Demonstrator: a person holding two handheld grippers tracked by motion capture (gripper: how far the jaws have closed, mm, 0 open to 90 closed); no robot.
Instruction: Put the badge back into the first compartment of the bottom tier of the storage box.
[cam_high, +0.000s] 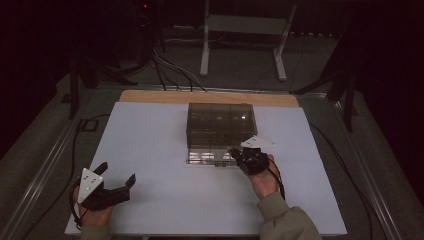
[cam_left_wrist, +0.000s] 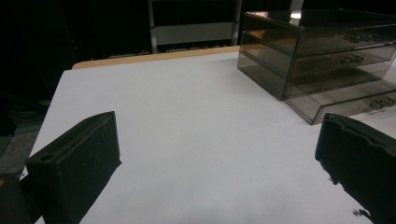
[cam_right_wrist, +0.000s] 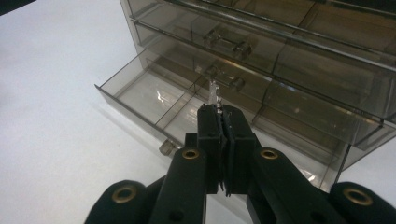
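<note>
We see the table (cam_high: 150, 165) filling the middle of the high view, and the smoked clear drawer box (cam_high: 220, 122) just above centre on it. It looks like thin rigid plastic: light, glossy, slippery, likely to skid or crack under a hard squeeze. Its bottom drawer (cam_right_wrist: 154, 100) stands pulled out at centre left of the right gripper view, showing its dividers. Below the box's lower right corner, our right gripper (cam_right_wrist: 223, 114) has its jaws together on a small shiny piece (cam_right_wrist: 215, 93) poking up above the tips, too small to identify; it seems stiff, so we pinch it low. Our left gripper (cam_high: 117, 175) rests at lower left, jaws apart and empty.
</note>
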